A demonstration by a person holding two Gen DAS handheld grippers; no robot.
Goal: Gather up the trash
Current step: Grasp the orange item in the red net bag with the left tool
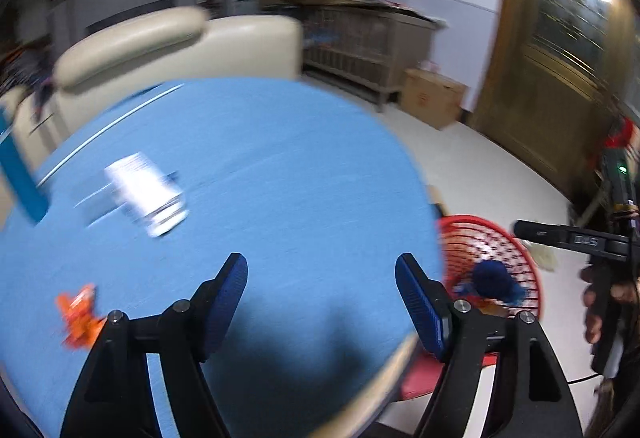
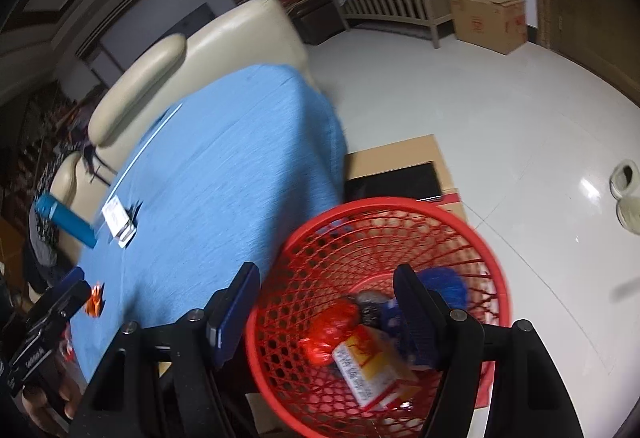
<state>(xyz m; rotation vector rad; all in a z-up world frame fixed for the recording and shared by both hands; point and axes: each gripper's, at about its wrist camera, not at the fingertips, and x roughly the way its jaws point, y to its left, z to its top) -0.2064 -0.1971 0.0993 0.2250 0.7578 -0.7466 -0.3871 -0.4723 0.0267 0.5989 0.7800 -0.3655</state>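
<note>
Left tongs (image 1: 322, 302) wide, empty, over table (image 1: 280, 158). Right tongs (image 2: 326, 302) wide, empty, above red basket (image 2: 460, 222) holding box (image 2: 370, 366), red bag (image 2: 332, 326). We still see trash on table: orange wrapper (image 1: 78, 314) at 9 o'clock, white box (image 1: 146, 194) at 11. Risk: view blurred, we may misjudge reach, knock wrapper off edge.

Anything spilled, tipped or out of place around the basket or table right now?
Nothing spilled. The red basket stands upright on the floor, trash inside. A white box and an orange wrapper still lie on the blue table.
</note>
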